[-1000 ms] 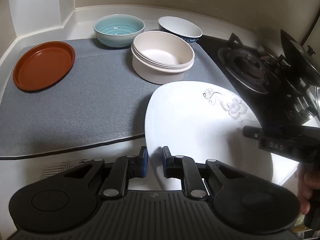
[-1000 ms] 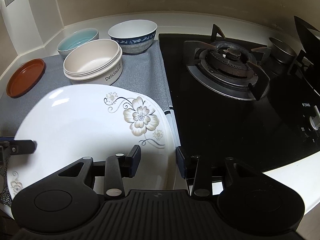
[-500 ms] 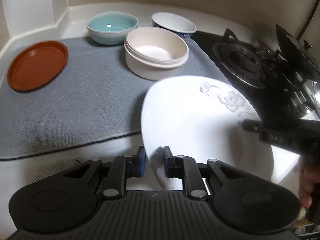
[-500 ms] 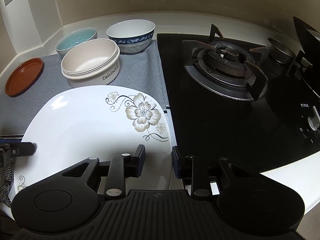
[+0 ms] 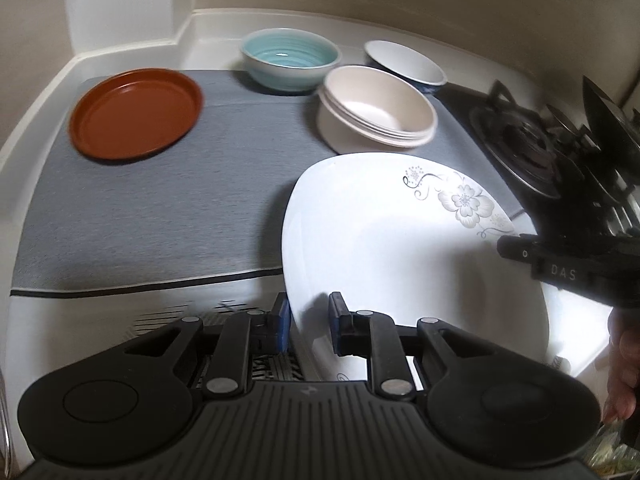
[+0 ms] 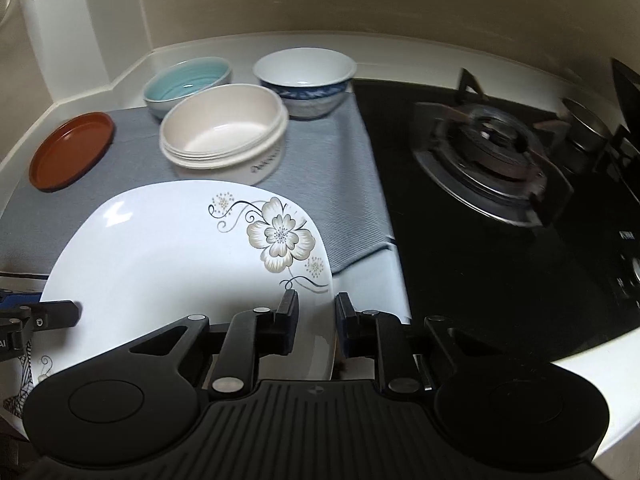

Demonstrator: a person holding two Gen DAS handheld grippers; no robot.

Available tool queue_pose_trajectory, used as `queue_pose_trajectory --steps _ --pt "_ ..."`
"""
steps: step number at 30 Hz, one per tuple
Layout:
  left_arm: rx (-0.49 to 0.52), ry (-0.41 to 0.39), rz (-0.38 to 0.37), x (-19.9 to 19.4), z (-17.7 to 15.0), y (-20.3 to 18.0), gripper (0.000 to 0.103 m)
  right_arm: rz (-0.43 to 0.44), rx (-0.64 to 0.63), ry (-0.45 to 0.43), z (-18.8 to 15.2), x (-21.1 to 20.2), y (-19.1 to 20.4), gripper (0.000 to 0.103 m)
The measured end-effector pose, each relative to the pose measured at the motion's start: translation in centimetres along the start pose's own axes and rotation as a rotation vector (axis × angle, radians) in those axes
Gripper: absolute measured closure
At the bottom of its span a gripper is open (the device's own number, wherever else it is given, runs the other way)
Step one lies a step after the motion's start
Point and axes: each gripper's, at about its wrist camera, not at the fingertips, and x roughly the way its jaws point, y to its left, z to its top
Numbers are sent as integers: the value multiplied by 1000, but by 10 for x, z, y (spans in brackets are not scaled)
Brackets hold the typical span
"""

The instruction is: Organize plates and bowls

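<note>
**Two claws on one big plate, and it is a slippery one**

We have the large white square-ish glazed plate with the grey flower print (image 6: 168,264) between both claws, at the front of the surface, its far corner over the grey ribbed drying mat (image 5: 152,208). Our left claw (image 5: 308,320) straddles the plate's left rim, jaws narrow, though we cannot tell if both pads truly press. Our right claw (image 6: 316,316) is closing on the right rim, the edge between its jaws, the right pad seemingly not yet touching.

How will it handle? We judge it stiff, fairly heavy, breakable and slick, so opposite rims are the sensible holds, and it should be kept level.

Behind it sit the nested cream bowls (image 6: 224,136), the turquoise ribbed bowl (image 5: 290,58), the white bowl with a blue patterned outside (image 6: 306,80) and the flat terracotta-brown round plate (image 5: 136,112), well apart to the left.

Writing? The cream bowl carries dark lettering, too blurred to read. The other claw's body shows "DAS" in the left view. A small mark on the black glass gas hob (image 6: 500,240) is illegible.
</note>
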Motion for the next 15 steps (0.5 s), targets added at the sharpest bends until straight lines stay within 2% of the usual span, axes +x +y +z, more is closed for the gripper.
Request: queue_pose_trajectory --steps 7,11,13,14,15 --pt "-21 -13 12 -4 3 11 81 38 27 15 1 0 2 81" --pt "19 -31 19 -7 0 6 81 43 42 10 -5 1 -1 76" --pt "59 -43 39 -8 -2 1 86 59 41 17 -5 2 1 76" --pt "68 -48 44 -8 -3 -1 86 75 56 26 -6 4 0 72" --pt "66 -48 42 -8 -3 -1 86 76 73 27 -6 4 -1 72"
